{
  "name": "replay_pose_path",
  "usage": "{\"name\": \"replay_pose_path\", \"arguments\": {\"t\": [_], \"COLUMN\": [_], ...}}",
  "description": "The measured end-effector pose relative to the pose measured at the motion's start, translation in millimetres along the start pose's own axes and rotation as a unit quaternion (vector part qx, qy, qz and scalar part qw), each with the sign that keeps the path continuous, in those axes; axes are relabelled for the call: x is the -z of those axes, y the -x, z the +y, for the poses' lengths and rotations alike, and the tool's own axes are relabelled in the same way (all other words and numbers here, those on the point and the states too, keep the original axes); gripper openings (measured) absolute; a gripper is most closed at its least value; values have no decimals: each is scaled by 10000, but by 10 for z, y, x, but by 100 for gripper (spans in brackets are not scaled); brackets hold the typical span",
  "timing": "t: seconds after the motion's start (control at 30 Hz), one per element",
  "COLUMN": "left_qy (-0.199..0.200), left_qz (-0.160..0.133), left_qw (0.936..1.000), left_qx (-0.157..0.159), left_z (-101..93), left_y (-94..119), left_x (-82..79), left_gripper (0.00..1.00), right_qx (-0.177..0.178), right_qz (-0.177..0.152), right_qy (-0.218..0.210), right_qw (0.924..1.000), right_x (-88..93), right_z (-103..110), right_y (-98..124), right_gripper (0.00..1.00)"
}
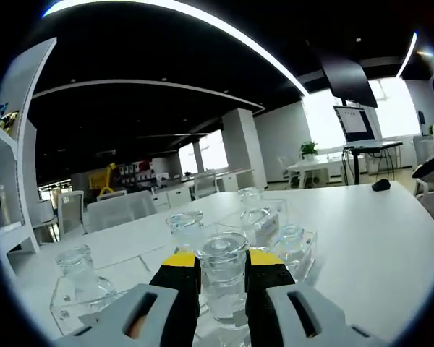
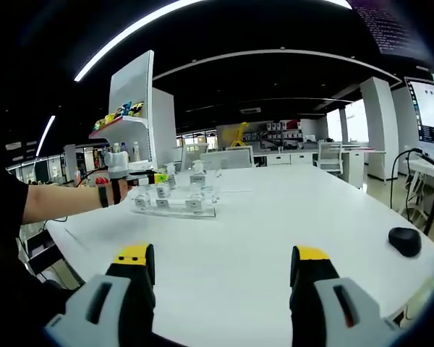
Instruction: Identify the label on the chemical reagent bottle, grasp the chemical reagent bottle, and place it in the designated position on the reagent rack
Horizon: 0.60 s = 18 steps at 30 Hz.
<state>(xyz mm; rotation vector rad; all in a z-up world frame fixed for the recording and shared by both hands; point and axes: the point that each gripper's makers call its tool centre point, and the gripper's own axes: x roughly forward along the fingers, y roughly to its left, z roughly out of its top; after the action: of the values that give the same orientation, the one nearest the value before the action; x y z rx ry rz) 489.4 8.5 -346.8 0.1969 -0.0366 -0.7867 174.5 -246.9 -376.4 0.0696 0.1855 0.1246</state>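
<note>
In the left gripper view the left claw (image 1: pixel 223 278) is clamped on a clear glass reagent bottle (image 1: pixel 223 282): its two yellow-tipped jaws press the bottle's body from either side, and the bottle stands upright between them, its long axis running straight up along the jaws with the glass stopper just above the tips. No label can be read on it from this side. Directly beyond the held bottle lies the clear reagent rack (image 1: pixel 304 253) on the white tabletop (image 1: pixel 376 238), with more stoppered bottles standing in it: one just behind and to the left (image 1: pixel 186 230), one farther back (image 1: pixel 254 210), one to the right (image 1: pixel 291 242). Another bottle (image 1: pixel 78 271) stands apart on a clear base at the left. So the rack is ahead of the left claw and very near; the coming move is probably a short carry forward and a straight lowering, keeping the bottle vertical. Which slot is meant cannot be told.

In the right gripper view the right claw (image 2: pixel 220 264) hovers over bare tabletop, jaws wide apart and holding nothing. The rack (image 2: pixel 175 206) sits well beyond it, towards the far left, where the person's forearm (image 2: pixel 61 201) reaches in with the left claw. A dark computer mouse (image 2: pixel 405 241) lies off to the right. The left hand is plainly the nearer one.
</note>
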Motion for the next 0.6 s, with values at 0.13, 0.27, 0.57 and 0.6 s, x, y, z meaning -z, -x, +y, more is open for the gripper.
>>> {"name": "replay_pose_path", "arguments": {"t": [0.13, 0.27, 0.57, 0.6], "left_qy": [-32, -52, -5, -5], "left_qz": [-8, -27, -37, -35], "left_qw": [10000, 10000, 10000, 10000], "left_qx": [25, 9, -74, -74], "left_z": [-15, -31, -27, -27], "left_y": [-12, -21, -26, -25], "left_x": [9, 10, 55, 56], "left_gripper": [23, 23, 23, 23], "right_qx": [23, 30, 45, 44], "right_qz": [-23, -18, -24, -26], "right_qy": [-9, -4, -16, -16], "right_qw": [10000, 10000, 10000, 10000], "right_x": [-13, -8, -9, -8], "right_z": [-27, -33, -58, -58], "right_y": [17, 25, 34, 34], "right_gripper": [73, 73, 73, 73]}}
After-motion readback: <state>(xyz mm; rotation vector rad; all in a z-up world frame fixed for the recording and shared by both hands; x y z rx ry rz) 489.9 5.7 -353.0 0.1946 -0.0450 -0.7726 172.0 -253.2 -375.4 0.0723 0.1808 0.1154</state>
